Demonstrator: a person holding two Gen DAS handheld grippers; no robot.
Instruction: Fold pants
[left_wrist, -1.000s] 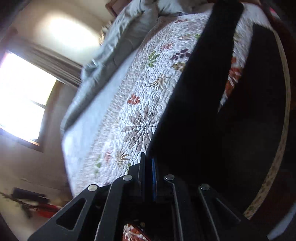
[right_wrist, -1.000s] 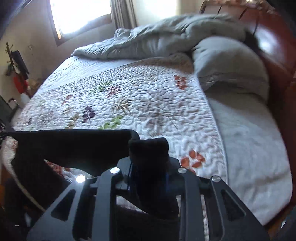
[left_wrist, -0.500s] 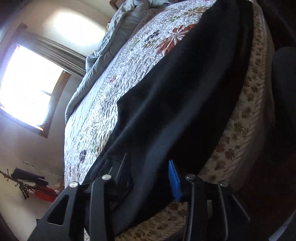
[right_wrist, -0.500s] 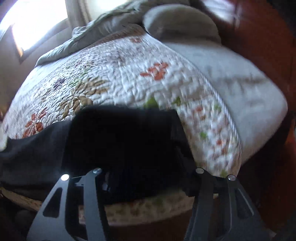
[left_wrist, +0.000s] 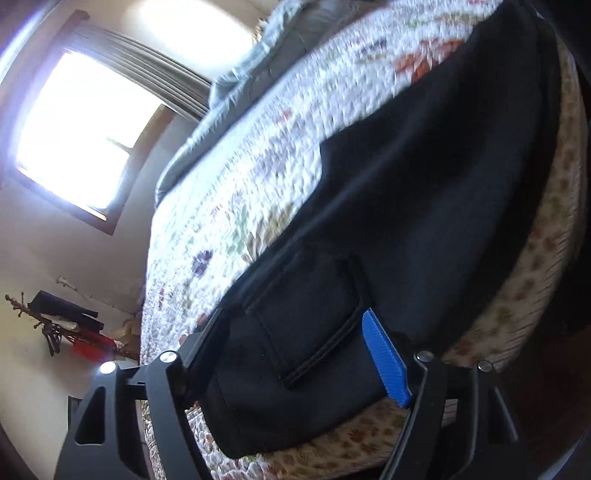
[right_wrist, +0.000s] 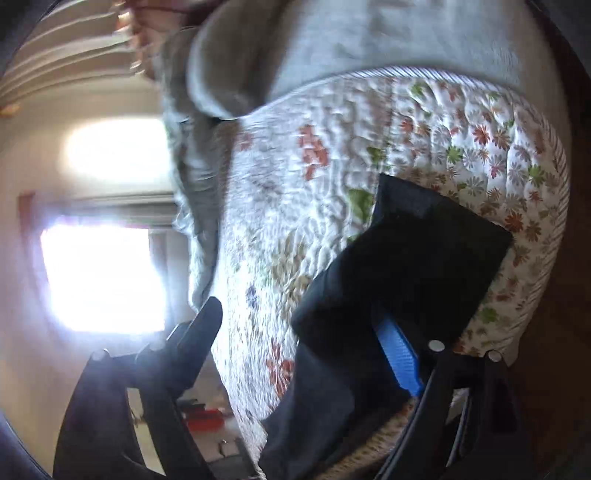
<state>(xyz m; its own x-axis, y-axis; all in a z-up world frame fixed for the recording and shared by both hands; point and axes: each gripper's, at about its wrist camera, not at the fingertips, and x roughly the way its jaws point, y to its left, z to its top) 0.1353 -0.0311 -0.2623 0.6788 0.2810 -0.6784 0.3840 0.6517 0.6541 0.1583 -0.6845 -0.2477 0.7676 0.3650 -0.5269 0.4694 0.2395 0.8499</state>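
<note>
Black pants (left_wrist: 424, 206) lie flat along the near edge of the floral quilt (left_wrist: 258, 177). A patch pocket (left_wrist: 310, 310) shows at the end nearest my left gripper (left_wrist: 291, 343). That gripper is open, its fingers apart on either side of this end, the blue pad (left_wrist: 384, 358) on the right. In the right wrist view the other end of the pants (right_wrist: 424, 266) lies on the quilt (right_wrist: 295, 206). My right gripper (right_wrist: 306, 328) is open around it, with the blue pad (right_wrist: 399, 358) against the cloth.
A grey blanket (left_wrist: 258, 66) and a grey pillow (right_wrist: 369, 48) lie at the far side of the bed. A bright window (left_wrist: 81, 136) is on the wall. Red and black items (left_wrist: 74, 332) stand by that wall. Dark floor (right_wrist: 554, 369) borders the bed edge.
Both grippers have opened and let go of the pants, which now lie laid out on the quilt. Both cameras have tilted and pulled back slightly.
</note>
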